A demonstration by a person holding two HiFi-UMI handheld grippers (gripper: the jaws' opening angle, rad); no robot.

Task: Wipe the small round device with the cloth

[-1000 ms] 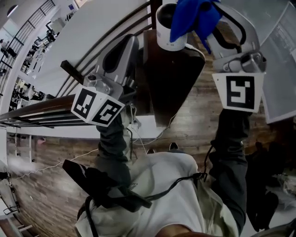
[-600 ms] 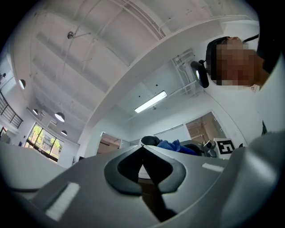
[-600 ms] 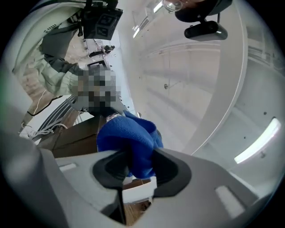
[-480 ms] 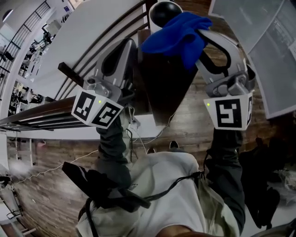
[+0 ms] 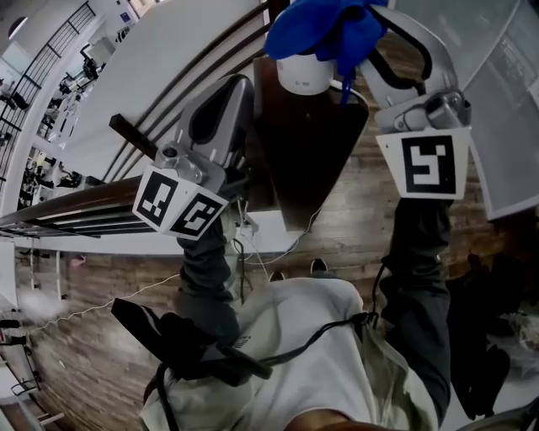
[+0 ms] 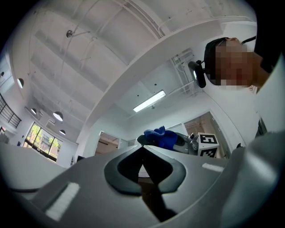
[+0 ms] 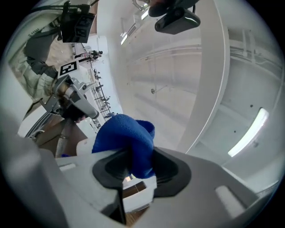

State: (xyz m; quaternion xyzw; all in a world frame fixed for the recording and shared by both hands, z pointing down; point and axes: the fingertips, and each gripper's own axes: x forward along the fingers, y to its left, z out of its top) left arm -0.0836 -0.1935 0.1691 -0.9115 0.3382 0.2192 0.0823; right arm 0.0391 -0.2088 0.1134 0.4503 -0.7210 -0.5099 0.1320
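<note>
The small round white device (image 5: 301, 74) stands at the far end of a dark wooden stand (image 5: 313, 151). A blue cloth (image 5: 324, 25) lies bunched over its top, and my right gripper (image 5: 364, 32) is shut on that cloth. In the right gripper view the cloth (image 7: 127, 138) bulges out between the pads, with the white device (image 7: 136, 198) showing below it. My left gripper (image 5: 238, 84) hovers left of the device with its jaws closed together and nothing in them. In the left gripper view, the cloth (image 6: 160, 137) is just beyond the joined tips.
Dark wooden rails (image 5: 181, 71) run diagonally at the left of the stand. A thin white cable (image 5: 295, 240) hangs below the stand. A large pale panel (image 5: 505, 101) fills the right side. The person's legs and wooden floor (image 5: 84, 337) are below.
The right gripper has swept the cloth back up over the device's top. Half a second ago the cloth was lower and to the right, and the device's dark top showed. The left gripper has barely moved.
</note>
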